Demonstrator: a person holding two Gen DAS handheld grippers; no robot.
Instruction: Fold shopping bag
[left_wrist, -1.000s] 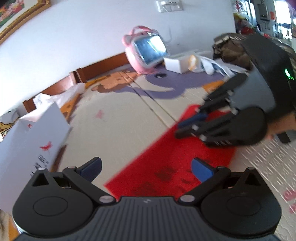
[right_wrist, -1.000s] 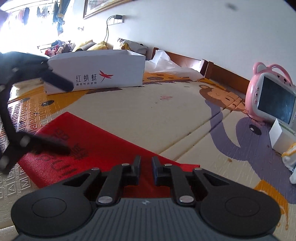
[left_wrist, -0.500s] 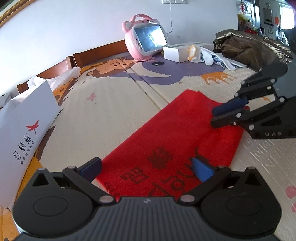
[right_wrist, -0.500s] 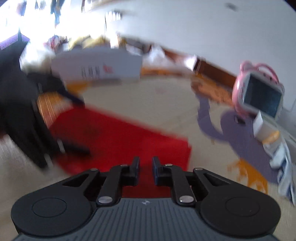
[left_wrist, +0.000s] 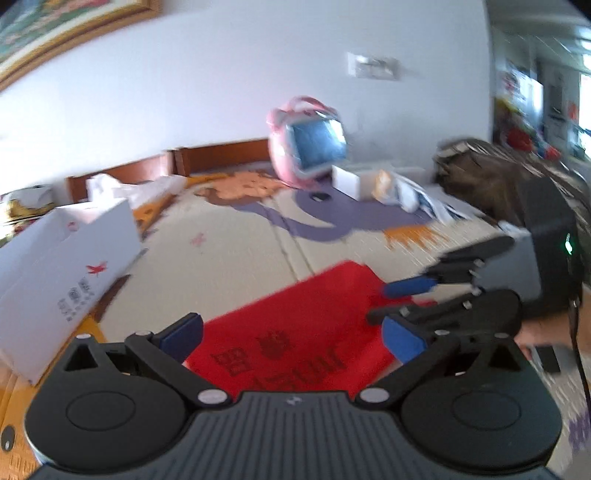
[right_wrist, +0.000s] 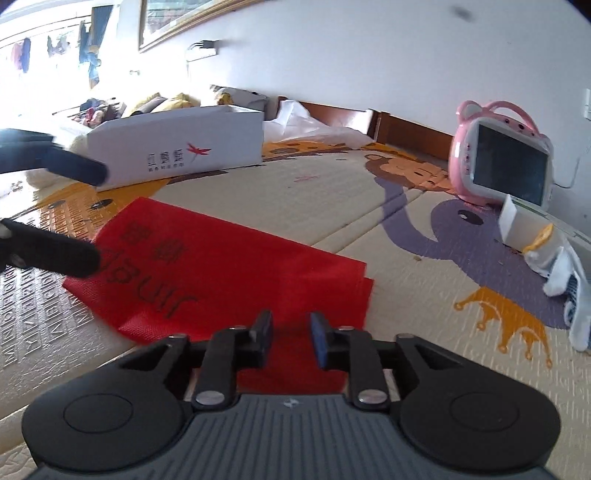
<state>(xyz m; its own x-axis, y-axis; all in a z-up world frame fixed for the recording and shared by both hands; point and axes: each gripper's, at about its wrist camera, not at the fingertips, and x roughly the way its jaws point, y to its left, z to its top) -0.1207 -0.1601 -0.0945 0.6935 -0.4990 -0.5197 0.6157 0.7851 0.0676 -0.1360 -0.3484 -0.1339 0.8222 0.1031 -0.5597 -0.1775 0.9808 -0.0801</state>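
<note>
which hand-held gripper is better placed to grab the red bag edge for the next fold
Right. The right hand-held gripper sits partly open over the flat red fabric shopping bag, its near edge between the fingers. The left hand-held gripper is wide open above it.

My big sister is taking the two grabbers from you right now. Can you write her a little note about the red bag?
Left gripper: open wide, holding nothing, over one end of the red shopping bag.
Right gripper: partly open, holding nothing, over the bag's other end.
The bag lies flat on the play mat, layered at the right gripper's end.
Done: cannot tell how many folds.
Left: grip an end, fold it over, press flat.
</note>
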